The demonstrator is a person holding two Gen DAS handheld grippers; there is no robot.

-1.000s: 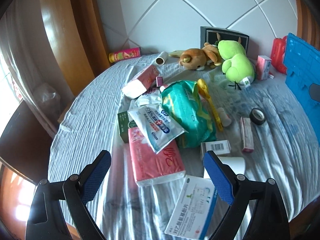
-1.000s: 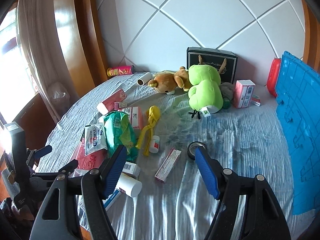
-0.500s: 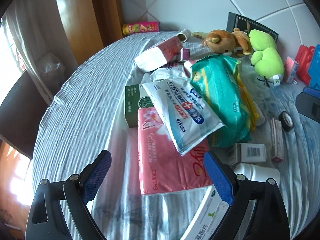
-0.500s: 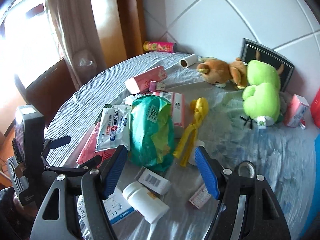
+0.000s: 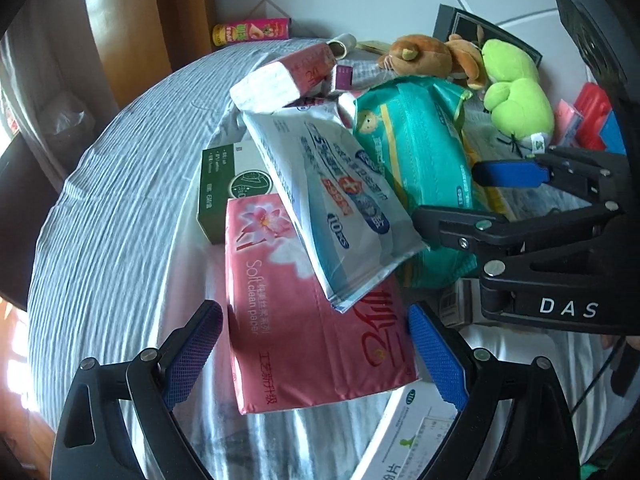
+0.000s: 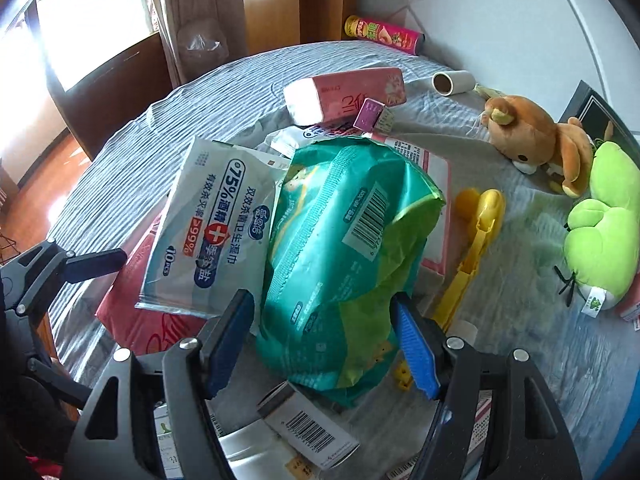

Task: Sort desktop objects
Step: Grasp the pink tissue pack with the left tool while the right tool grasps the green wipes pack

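A heap of packs lies on the striped tablecloth (image 5: 120, 200). My left gripper (image 5: 316, 356) is open, its blue pads on either side of the near end of a pink tissue pack (image 5: 312, 320). A white-blue wet wipes pack (image 5: 336, 196) lies across that pack. My right gripper (image 6: 324, 340) is open around the near end of a teal-green wipes bag (image 6: 344, 256), pads close to its sides. In the left wrist view the right gripper (image 5: 452, 196) reaches in from the right over the teal-green bag (image 5: 416, 140).
A second pink tissue pack (image 6: 344, 94), a green box (image 5: 232, 188), a yellow clip tool (image 6: 476, 240), a brown plush (image 6: 536, 136), a green plush (image 6: 604, 232), a crisps tube (image 6: 384, 34) and small boxes (image 6: 308, 428) lie around. The table edge curves at the left.
Both grippers have moved forward and down toward the heap. The right one now straddles the teal-green bag and shows in the left wrist view; the left one straddles the pink tissue pack.
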